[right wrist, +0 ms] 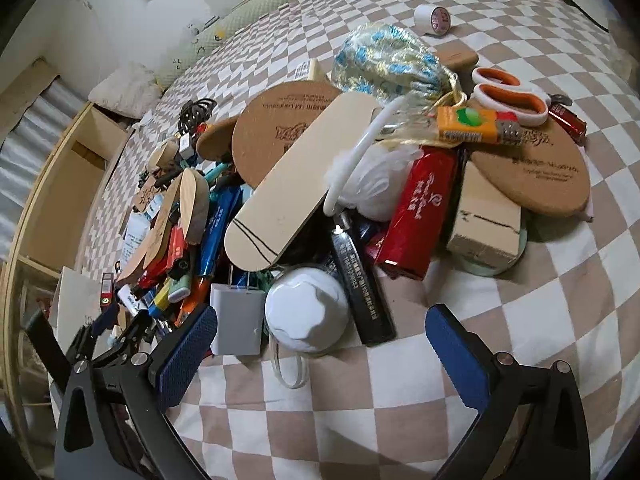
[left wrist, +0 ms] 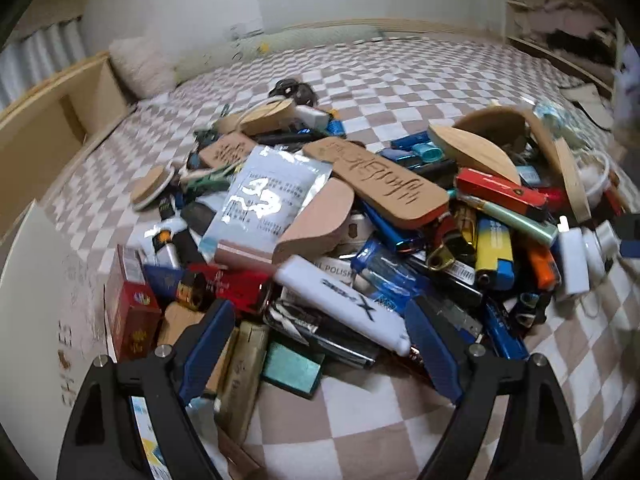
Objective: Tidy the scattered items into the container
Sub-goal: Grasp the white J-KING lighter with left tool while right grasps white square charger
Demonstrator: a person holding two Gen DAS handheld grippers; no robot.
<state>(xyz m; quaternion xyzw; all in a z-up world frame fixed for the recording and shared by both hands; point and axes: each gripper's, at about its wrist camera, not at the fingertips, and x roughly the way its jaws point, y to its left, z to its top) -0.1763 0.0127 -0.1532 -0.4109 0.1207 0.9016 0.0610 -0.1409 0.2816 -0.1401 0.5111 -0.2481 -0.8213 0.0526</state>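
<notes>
A big pile of small items lies on a checkered bedspread [left wrist: 360,420]: lighters, wooden boards, boxes, packets. My left gripper [left wrist: 320,332] is open, its blue pads on either side of a white tube [left wrist: 344,304] and a black pen at the pile's near edge. A white container wall [left wrist: 36,300] stands at the far left. My right gripper [right wrist: 322,332] is open around a white round lid [right wrist: 306,312], with a white charger [right wrist: 236,316] by the left pad. The other gripper shows at the lower left of the right wrist view [right wrist: 116,332].
A red box [left wrist: 132,312] and teal box [left wrist: 294,370] lie near the left gripper. Cork coasters [right wrist: 532,172], orange scissors [right wrist: 512,96], a cloth pouch [right wrist: 384,64] and a tape roll [right wrist: 434,19] lie on the right. A wooden bed frame [left wrist: 48,128] runs along the left.
</notes>
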